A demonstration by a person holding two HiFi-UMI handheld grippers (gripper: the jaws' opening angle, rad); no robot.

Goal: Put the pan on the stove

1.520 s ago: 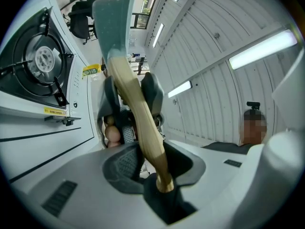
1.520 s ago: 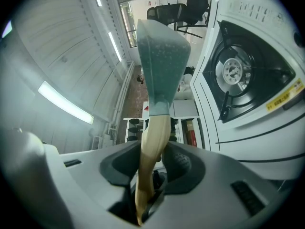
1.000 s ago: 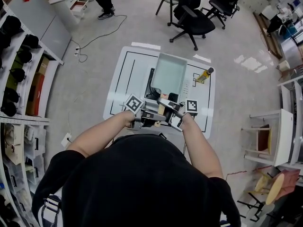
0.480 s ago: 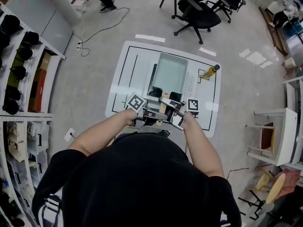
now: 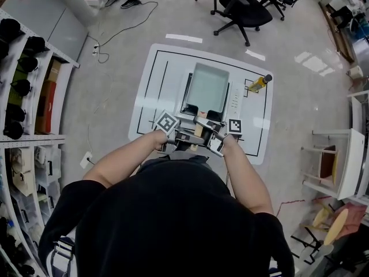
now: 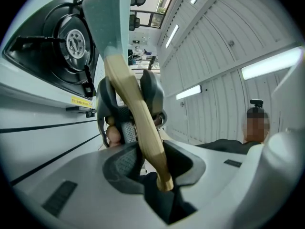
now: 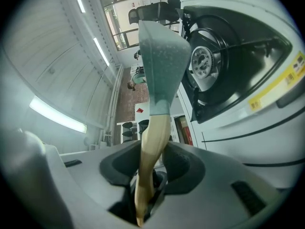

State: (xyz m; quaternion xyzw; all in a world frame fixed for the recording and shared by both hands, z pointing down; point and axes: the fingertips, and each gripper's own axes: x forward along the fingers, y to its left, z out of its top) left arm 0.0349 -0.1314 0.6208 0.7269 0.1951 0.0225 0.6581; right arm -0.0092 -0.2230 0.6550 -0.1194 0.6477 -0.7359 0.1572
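Observation:
A rectangular pale grey-green pan (image 5: 206,88) hangs over the black stove (image 5: 186,97) on the white table (image 5: 151,91). Its wooden handle (image 5: 198,132) points toward me. My left gripper (image 5: 174,134) and right gripper (image 5: 218,137) are both shut on that handle, side by side. In the left gripper view the handle (image 6: 136,118) runs up between the pads to the pan (image 6: 102,18), with the burner (image 6: 71,42) beside it. The right gripper view shows the same handle (image 7: 153,137), pan (image 7: 162,56) and burner (image 7: 205,63). Whether the pan touches the stove I cannot tell.
A yellow bottle (image 5: 259,83) lies at the table's far right. The stove's control strip (image 5: 234,100) runs along the pan's right side. Shelves (image 5: 26,91) line the left wall, office chairs (image 5: 242,7) stand beyond the table, and a cable (image 5: 115,36) trails on the floor.
Both grippers keep their hold on the handle, and the pan stays over the stove. The head view has shifted slightly, so the table sits a little higher in the picture.

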